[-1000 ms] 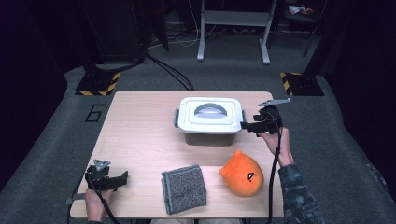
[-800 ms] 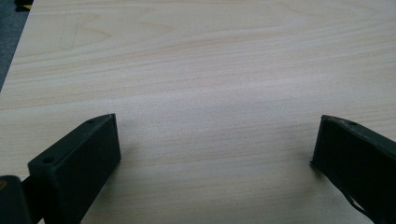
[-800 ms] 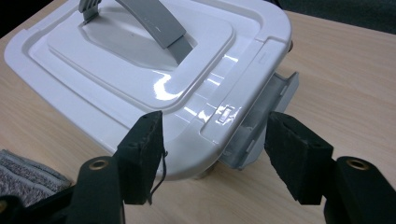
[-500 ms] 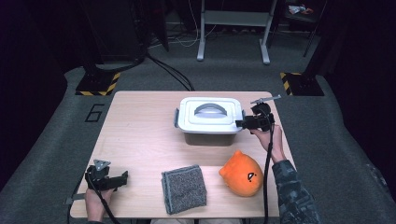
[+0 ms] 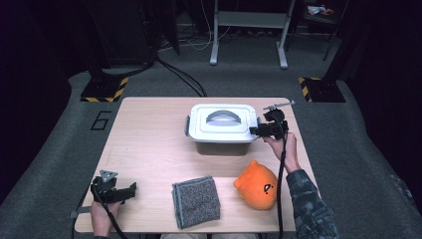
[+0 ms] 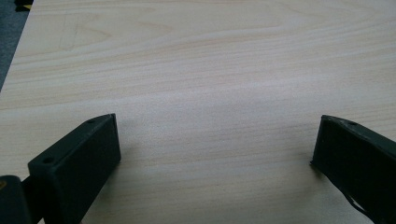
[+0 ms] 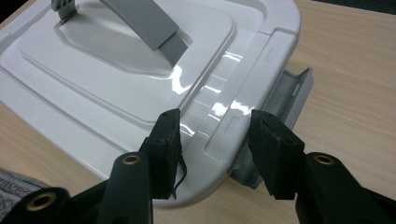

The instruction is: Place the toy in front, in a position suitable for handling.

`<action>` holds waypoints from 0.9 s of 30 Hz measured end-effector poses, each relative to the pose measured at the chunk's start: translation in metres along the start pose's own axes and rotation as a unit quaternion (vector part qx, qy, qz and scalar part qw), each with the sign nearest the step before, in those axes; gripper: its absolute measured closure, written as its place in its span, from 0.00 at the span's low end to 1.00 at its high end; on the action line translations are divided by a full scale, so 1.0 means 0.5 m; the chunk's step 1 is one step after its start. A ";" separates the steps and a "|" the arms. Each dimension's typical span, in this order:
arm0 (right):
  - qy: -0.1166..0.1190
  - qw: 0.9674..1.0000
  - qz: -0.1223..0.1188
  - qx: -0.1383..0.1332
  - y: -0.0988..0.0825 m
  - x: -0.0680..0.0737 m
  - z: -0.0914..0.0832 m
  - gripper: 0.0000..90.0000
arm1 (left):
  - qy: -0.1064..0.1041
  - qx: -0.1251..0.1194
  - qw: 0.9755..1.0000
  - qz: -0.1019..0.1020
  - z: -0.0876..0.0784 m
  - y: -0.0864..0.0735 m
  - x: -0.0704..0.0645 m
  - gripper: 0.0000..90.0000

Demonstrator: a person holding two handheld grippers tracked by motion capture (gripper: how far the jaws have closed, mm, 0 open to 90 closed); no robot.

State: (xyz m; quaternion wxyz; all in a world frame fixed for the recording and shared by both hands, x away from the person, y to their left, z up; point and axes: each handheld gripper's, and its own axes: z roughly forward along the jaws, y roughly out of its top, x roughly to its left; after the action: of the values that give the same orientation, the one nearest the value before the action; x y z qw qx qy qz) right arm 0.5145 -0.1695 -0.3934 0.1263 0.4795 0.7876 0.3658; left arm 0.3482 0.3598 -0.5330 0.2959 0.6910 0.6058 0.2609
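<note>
A pale wooden table (image 5: 149, 149) stands in a dark room. At its near left corner, the left gripper (image 5: 130, 189) rests on the bare wood, its jaws wide apart with nothing between them. Near the middle of the near edge lies a grey woven cloth pad (image 5: 195, 201), and just right of it an orange round plush toy (image 5: 256, 184). Toward the far right sits a white plastic storage box with a grey handle on its lid (image 5: 223, 127). The right gripper (image 7: 214, 140) reaches in at the box's right end; its jaws have just been closing and now straddle the lid's rim beside the grey side latch (image 7: 286, 95), not yet pinching. To do this well, the jaws should likely centre on the latch, close firmly, then swing it outward without dragging the box.
</note>
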 end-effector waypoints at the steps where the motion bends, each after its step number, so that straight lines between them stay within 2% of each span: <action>1: -0.001 1.000 0.008 0.004 0.002 0.005 0.001 0.60 | 0.000 0.000 1.000 0.000 0.000 0.000 0.000 0.00; 10: -0.005 1.000 0.010 0.005 0.015 0.029 0.017 0.61 | 0.000 0.000 1.000 0.001 0.000 0.000 0.000 0.00; 13: -0.006 1.000 0.003 0.010 0.019 0.031 0.019 0.61 | 0.001 0.000 1.000 0.000 0.000 0.000 0.000 0.00; 23: -0.002 1.000 0.010 0.013 0.028 0.041 0.030 0.61 | 0.000 0.000 1.000 0.000 0.000 0.000 0.000 0.00; 27: -0.004 1.000 0.006 0.016 0.032 0.046 0.033 0.61 | 0.000 0.000 1.000 0.001 0.000 0.000 0.000 0.00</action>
State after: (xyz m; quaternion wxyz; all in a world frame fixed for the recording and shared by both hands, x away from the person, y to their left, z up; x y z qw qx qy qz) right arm 0.5222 -0.1383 -0.3903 0.1197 0.4879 0.7896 0.3523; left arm 0.3482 0.3599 -0.5330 0.2954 0.6913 0.6054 0.2613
